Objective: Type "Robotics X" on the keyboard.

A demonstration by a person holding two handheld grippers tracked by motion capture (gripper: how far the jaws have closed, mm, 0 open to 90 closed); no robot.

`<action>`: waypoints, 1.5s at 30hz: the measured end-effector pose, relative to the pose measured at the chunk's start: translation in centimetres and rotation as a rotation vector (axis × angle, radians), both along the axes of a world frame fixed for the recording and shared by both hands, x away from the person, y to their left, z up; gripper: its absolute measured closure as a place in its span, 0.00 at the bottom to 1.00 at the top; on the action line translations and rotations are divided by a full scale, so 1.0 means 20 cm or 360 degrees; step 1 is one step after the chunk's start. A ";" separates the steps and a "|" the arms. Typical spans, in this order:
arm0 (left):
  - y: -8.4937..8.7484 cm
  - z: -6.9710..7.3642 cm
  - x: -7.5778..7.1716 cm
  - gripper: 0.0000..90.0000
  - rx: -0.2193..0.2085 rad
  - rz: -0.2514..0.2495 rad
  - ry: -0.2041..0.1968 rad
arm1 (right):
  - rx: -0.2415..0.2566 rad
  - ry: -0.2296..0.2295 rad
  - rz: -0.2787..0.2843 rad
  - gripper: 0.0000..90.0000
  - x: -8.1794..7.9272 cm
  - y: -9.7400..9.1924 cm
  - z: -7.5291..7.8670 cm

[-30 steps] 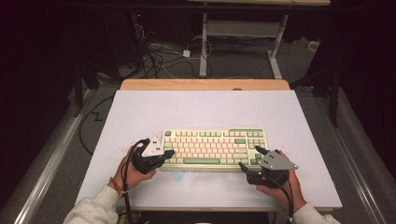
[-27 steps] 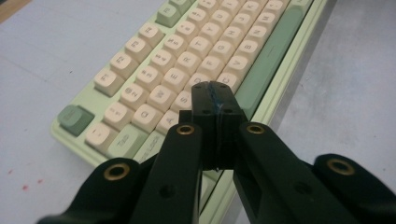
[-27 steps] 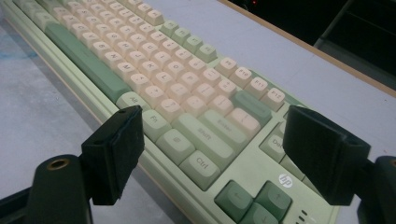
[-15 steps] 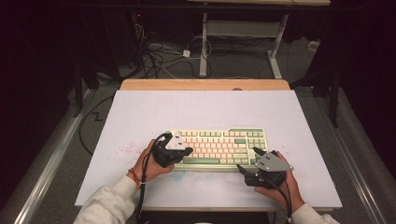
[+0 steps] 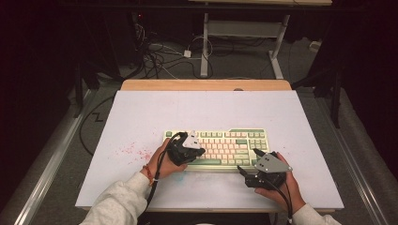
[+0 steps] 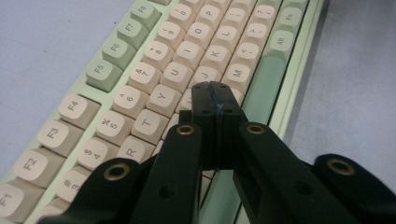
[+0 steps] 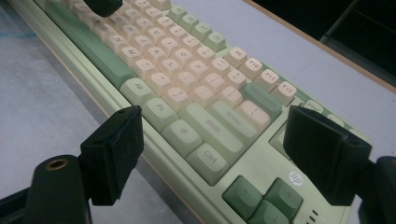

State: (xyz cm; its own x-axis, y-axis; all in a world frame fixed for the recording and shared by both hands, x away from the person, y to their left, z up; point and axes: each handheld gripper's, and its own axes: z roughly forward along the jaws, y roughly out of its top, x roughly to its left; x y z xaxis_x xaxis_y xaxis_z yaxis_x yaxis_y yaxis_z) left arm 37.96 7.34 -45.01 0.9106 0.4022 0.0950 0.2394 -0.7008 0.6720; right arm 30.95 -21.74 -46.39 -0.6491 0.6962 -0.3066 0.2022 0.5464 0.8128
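Keyboard (image 5: 220, 147), cream and green, long axis across the table (image 5: 141, 117) near its front edge: left claw (image 6: 215, 95), jaws together, poised over the middle letter keys; right claw (image 7: 224, 140), jaws apart, off its right front corner.

A pale green plastic keyboard (image 5: 220, 147) with cream letter keys and darker green function and modifier keys lies flat on the white tabletop, toward the near half, its long side running across the table. In the left gripper view the cream keycaps (image 6: 154, 100) show dark printed letters and numbers, with the green F-keys set apart in a row along the far edge. The long green space bar (image 7: 88, 49) sits on the near row (a small white logo is printed by the arrow keys at the right end).
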 end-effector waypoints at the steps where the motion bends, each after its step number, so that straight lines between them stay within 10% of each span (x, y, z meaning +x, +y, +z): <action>1: -0.01 0.00 0.00 0.98 0.0010 -0.0002 0.0003 | -0.0004 -0.0002 0.0001 0.23 0.00 0.00 0.00; 28: 0.00 0.03 -0.02 0.93 0.0037 -0.0007 -0.0111 | -0.0014 -0.0001 0.0000 0.24 0.01 -0.01 0.00; 45: 0.11 0.07 -0.08 0.65 -0.0014 0.0065 -0.0276 | -0.0009 -0.0002 -0.0007 0.24 0.01 -0.01 0.00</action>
